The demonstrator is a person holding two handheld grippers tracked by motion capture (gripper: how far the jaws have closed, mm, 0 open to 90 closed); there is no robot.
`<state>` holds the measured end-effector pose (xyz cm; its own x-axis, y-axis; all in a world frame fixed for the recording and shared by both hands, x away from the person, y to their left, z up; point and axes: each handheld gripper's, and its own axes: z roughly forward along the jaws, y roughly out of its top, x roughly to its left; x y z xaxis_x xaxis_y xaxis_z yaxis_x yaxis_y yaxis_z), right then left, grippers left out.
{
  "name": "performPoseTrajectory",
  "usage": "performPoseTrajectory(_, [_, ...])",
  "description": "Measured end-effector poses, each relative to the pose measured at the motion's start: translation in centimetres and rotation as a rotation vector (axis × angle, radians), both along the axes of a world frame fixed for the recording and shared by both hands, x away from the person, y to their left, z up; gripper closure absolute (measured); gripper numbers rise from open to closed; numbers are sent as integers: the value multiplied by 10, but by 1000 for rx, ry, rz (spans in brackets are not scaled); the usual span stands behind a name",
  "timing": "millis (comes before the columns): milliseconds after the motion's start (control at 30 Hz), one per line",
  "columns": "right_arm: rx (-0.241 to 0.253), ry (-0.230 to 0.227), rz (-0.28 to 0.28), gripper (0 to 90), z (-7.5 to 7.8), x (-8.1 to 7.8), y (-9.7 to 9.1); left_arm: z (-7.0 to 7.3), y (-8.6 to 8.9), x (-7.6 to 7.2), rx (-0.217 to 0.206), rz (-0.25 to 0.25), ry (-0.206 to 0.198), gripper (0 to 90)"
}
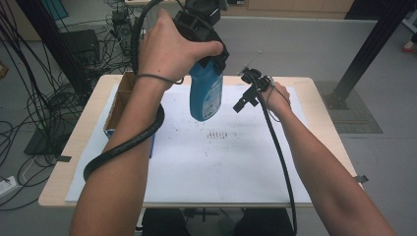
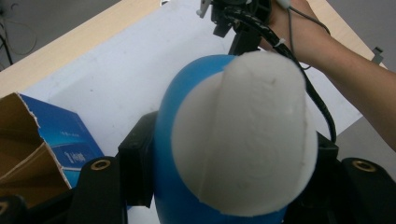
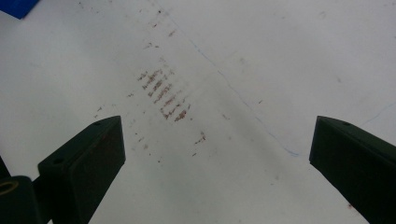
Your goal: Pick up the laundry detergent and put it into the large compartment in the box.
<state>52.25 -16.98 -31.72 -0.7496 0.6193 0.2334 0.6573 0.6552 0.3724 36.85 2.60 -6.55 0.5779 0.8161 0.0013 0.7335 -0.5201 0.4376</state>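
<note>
Left claw [image 1: 209, 54] raised above table, pinching blue bottle [image 1: 206, 96] upside down, right claw [image 1: 248, 96] spread

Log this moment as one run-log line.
left gripper: shut on blue bottle, held above white sheet | right gripper: open, empty, over sheet | open box: table's left

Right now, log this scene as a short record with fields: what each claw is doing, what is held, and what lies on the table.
left claw: shut on the blue bottle, held up above the table
blue bottle: hangs from the claw, white cap toward the left gripper camera
right claw: open, nothing between its jaws, over the white sheet
white sheet: covers most of the table, small reddish marks near its middle
open box: cardboard with blue outside, at the table's left edge
table: light wood
</note>
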Motion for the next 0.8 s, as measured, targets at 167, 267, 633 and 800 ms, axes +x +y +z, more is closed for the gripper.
performPoseTrajectory(167, [0,1,4,32,0,0,0,1,9,3,-3,41,-7,374])
performPoseTrajectory(267, [1,-2,5,32,-1,1,-1,0,16,6,-1,64,-3,374])
performPoseTrajectory(633, [11,1,-1,32,-1,0,-2,-1,52,14,6,157,-1,374])
performPoseTrajectory(800, [10,4,0,32,-1,0,-3,-2,71,18,-8,196,16,374])
